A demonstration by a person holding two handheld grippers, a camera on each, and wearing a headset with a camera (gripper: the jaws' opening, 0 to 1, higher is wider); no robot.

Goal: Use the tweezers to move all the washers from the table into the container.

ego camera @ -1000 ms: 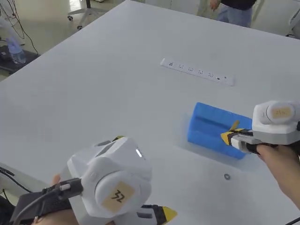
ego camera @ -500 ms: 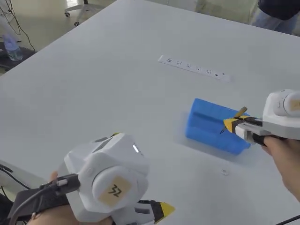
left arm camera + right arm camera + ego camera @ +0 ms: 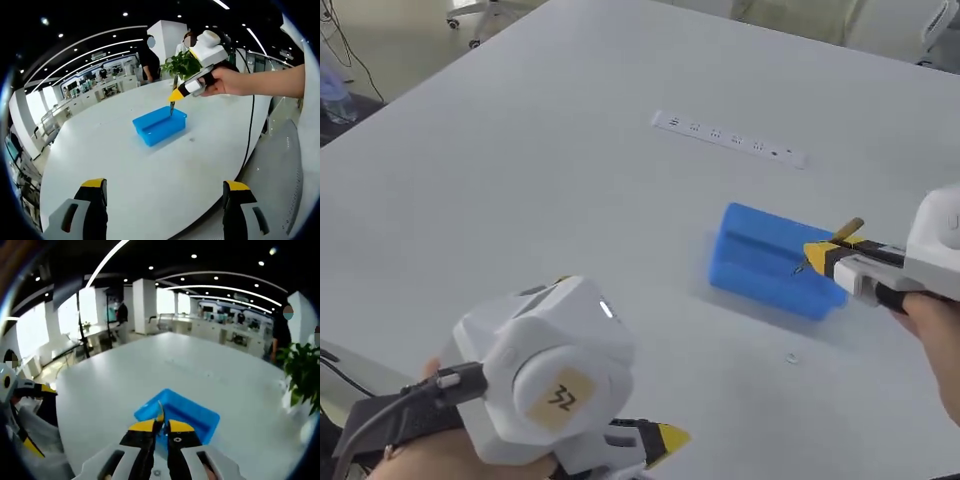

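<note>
One washer is all I can make out on the surface. It lies bare near the blue container, on the person's side of it and apart from its wall.

The right gripper is clenched on the tweezers, whose thin tips point down over the right end of the container. Whether they pinch a washer I cannot tell; anything there is too small to see.

Over the last second very little has truly moved. The head view has slid, but that is the person's head turning. Against the container, the right gripper has kept to the same end and has perhaps drawn back a touch toward the hand. The loose washer sits where it did relative to the blue wall.

To my eye that reads as a drop-off at the container, either finishing or just done, with the pick-up of that last visible washer not yet begun. It is tiny and flat, so the tips will need to come down nearly onto it.

The left gripper hangs low near the person with its jaws spread wide, holding nothing and well apart from the container. A power strip lies beyond.
</note>
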